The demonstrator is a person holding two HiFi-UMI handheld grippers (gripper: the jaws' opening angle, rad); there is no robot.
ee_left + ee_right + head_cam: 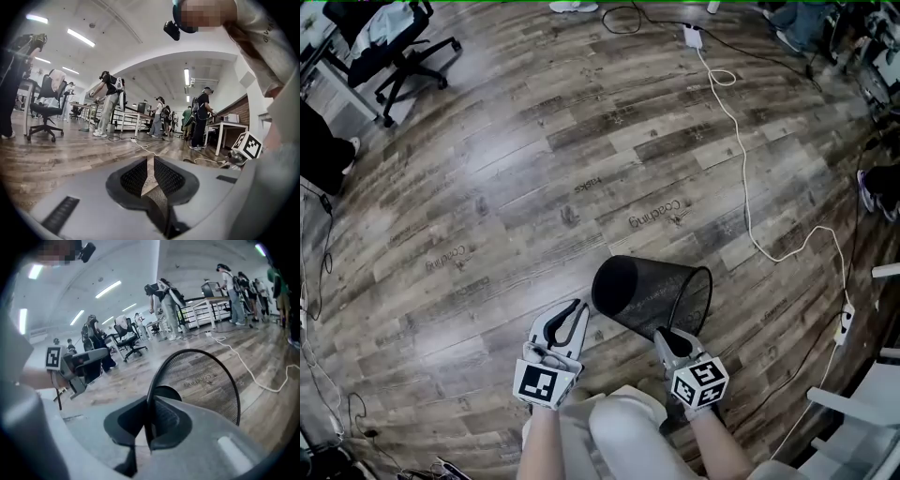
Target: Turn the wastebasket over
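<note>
The black mesh wastebasket (652, 291) hangs tilted just above the wood floor, its solid base toward the left and its open rim toward the right. My right gripper (667, 336) is shut on the rim's near edge. In the right gripper view the thin rim (154, 366) runs between the pads of that gripper (149, 404), and the mesh wall (201, 380) curves away beyond. My left gripper (572, 314) hovers just left of the basket's base without touching it. Its jaws (149, 161) stand a narrow gap apart with nothing between them.
A white cable (741, 169) snakes across the floor to a power strip (844, 323) at the right. An office chair (394, 47) stands far left. White furniture (853, 412) sits at the lower right. People work at tables (131, 117) in the distance.
</note>
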